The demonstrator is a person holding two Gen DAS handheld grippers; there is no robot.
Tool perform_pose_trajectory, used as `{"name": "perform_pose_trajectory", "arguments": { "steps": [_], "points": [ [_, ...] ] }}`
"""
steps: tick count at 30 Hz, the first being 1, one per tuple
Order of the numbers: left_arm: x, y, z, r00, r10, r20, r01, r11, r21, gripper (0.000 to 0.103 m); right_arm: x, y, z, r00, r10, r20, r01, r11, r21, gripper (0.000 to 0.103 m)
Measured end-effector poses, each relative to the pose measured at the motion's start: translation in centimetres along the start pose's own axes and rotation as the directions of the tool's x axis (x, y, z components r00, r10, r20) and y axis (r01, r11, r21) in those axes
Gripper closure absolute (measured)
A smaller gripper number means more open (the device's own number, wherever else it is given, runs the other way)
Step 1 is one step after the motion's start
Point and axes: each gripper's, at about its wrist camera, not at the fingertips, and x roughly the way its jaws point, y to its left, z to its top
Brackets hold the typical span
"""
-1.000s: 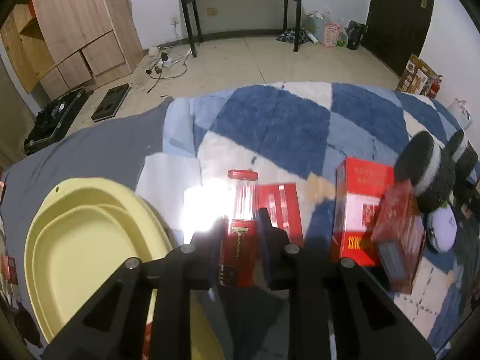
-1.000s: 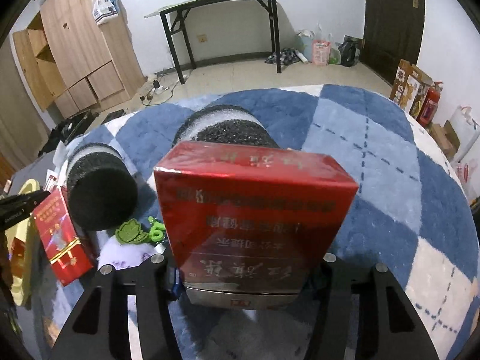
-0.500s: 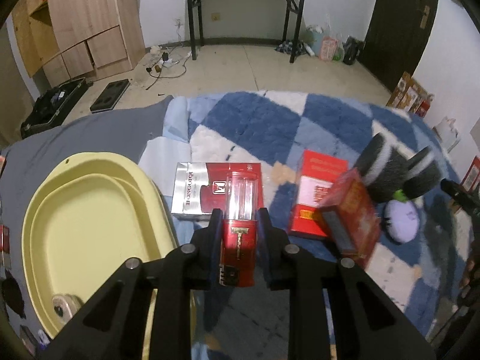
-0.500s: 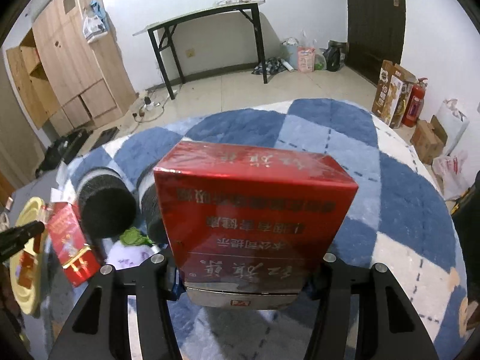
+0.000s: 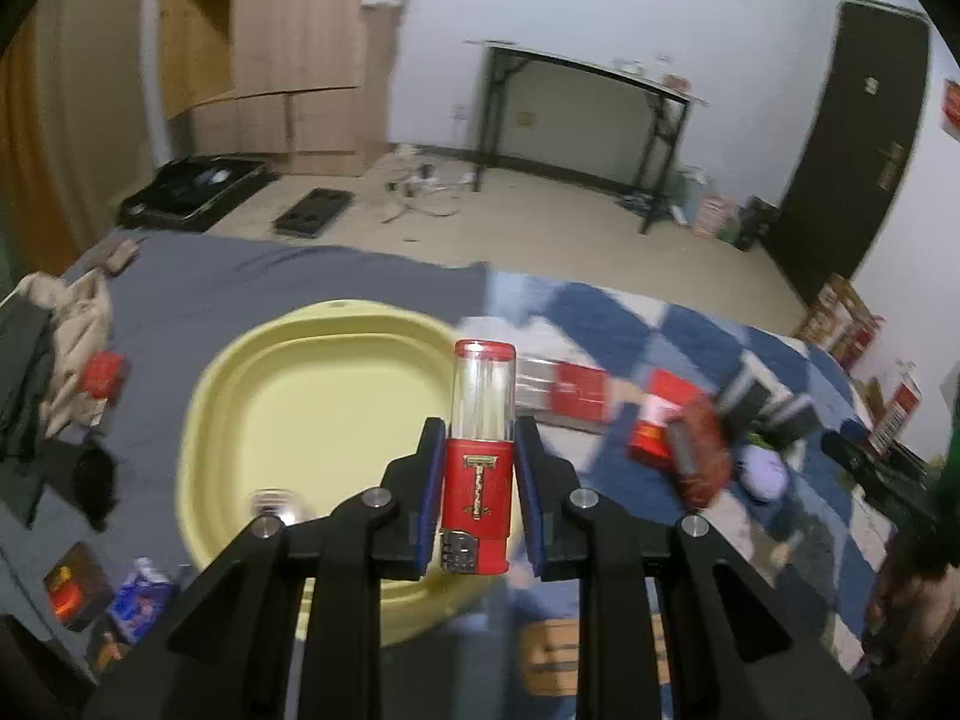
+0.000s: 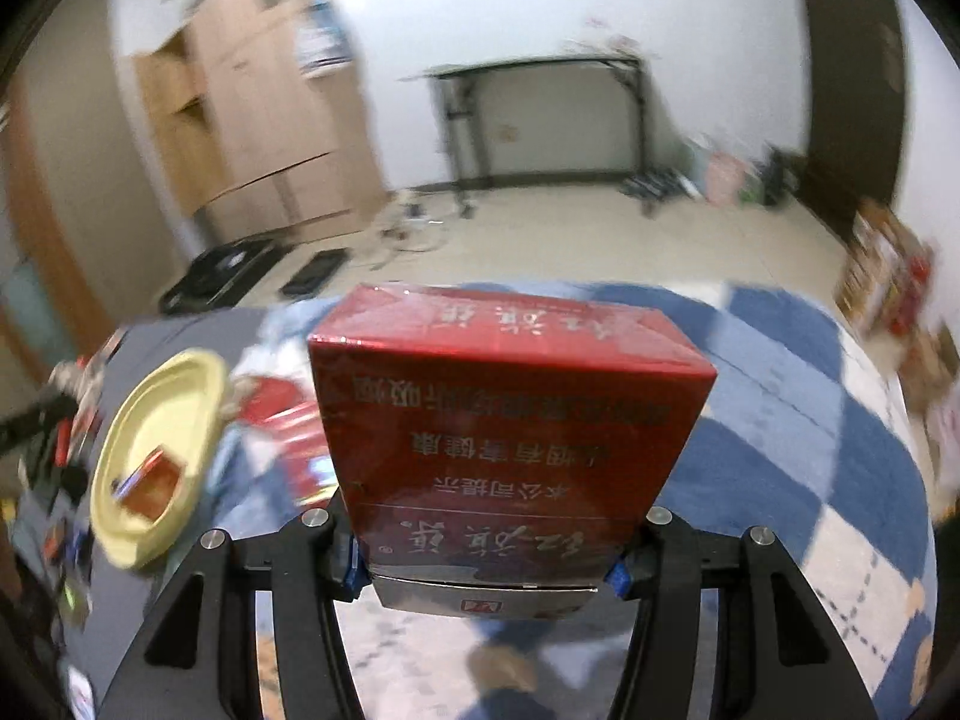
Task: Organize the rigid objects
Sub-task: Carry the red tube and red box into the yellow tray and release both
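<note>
My left gripper [image 5: 478, 468] is shut on a red lighter with a clear top [image 5: 480, 456], held in the air above the right side of the yellow basin [image 5: 252, 372]. A small round shiny thing [image 5: 270, 504] lies inside the basin's near edge. My right gripper [image 6: 489, 540] is shut on a large red box with printed characters [image 6: 504, 420], which fills the middle of the right wrist view. In that view the yellow basin [image 6: 156, 420] lies to the left with a small red pack [image 6: 153, 480] in it.
Red boxes [image 5: 570, 387] and black-and-white foam rolls [image 5: 762, 396] lie on the blue and white checked blanket [image 5: 690, 330]. Clothes and small packets [image 5: 90, 378] clutter the grey sheet at the left. Beyond are a wooden wardrobe [image 5: 276, 54] and a black table [image 5: 588, 120].
Both grippers rose and swung left with their loads. The lighter now hangs over the yellow basin. The basin has come into the right wrist view, and the foam rolls have dropped out of it.
</note>
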Motion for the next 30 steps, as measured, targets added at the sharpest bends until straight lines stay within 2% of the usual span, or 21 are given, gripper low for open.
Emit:
{"name": "perform_pose_trajectory", "arguments": {
  "steps": [4, 7, 11, 14, 17, 19, 23, 30],
  "points": [
    [1.8, 4.0, 0.9, 0.998, 0.059, -0.019, -0.06, 0.998, -0.028, 0.078, 0.8, 6.8, 0.8, 0.992, 0.121, -0.036, -0.124, 0.986, -0.11, 0.047],
    [3.7, 6.0, 1.3, 0.997, 0.076, -0.035, -0.077, 0.996, -0.035, 0.078, 2.5, 11.4, 1.9, 0.972, 0.227, -0.066, -0.234, 0.962, -0.142, 0.047],
    [7.4, 8.6, 1.2, 0.994, 0.078, -0.08, -0.083, 0.995, -0.06, 0.078, 7.5, 17.4, 3.9, 0.938, 0.316, -0.146, -0.337, 0.928, -0.158, 0.047],
    [9.6, 10.8, 0.9, 0.992, 0.068, -0.108, -0.079, 0.992, -0.102, 0.078, 11.5, 20.7, 5.2, 0.921, 0.327, -0.211, -0.365, 0.914, -0.179, 0.047],
    [11.7, 12.4, 0.6, 0.988, 0.084, -0.134, -0.1, 0.988, -0.119, 0.078, 15.0, 24.3, 6.3, 0.923, 0.29, -0.255, -0.354, 0.898, -0.261, 0.047],
    [12.7, 13.1, 0.3, 0.986, 0.082, -0.147, -0.101, 0.986, -0.132, 0.078, 17.3, 26.3, 6.4, 0.912, 0.264, -0.315, -0.358, 0.886, -0.295, 0.047],
    [13.9, 14.1, -0.3, 0.985, 0.071, -0.154, -0.096, 0.982, -0.16, 0.078, 21.1, 28.3, 6.7, 0.889, 0.211, -0.406, -0.358, 0.874, -0.33, 0.047],
    [14.6, 14.4, -1.3, 0.985, 0.064, -0.162, -0.094, 0.978, -0.186, 0.078, 25.7, 30.9, 6.8, 0.868, 0.141, -0.476, -0.342, 0.864, -0.37, 0.047]
  ]
}}
